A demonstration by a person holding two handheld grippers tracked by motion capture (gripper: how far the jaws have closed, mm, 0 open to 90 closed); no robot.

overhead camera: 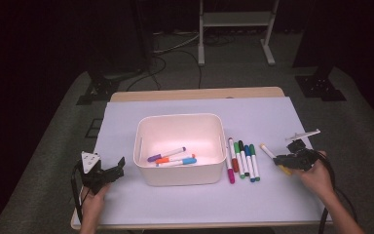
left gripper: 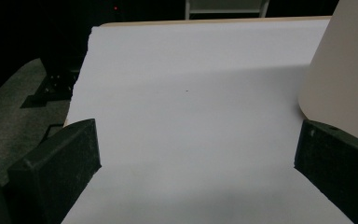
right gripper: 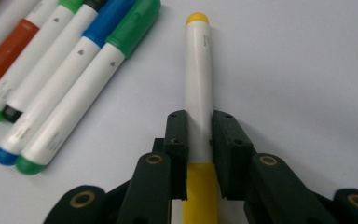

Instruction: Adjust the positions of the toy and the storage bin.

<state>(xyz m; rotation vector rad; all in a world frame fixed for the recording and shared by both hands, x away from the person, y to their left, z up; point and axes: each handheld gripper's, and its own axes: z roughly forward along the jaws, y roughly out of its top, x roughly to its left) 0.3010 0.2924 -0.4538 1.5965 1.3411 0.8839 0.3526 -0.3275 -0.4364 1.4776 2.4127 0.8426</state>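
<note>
Right claw (right gripper: pixel 199 140): we see it clamped on the yellow marker (right gripper: pixel 198 84), right of the bin (overhead camera: pixel 180 146).
Left claw (left gripper: pixel 196 158): we see it wide open, empty.

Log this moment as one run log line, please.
right gripper: shut on yellow marker, on table | left gripper: open, idle beside bin | bin: three markers | row of five markers: waiting

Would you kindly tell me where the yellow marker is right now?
In the high view the yellow marker lies on the white sheet, right of the marker row, clamped in the right gripper.
</note>
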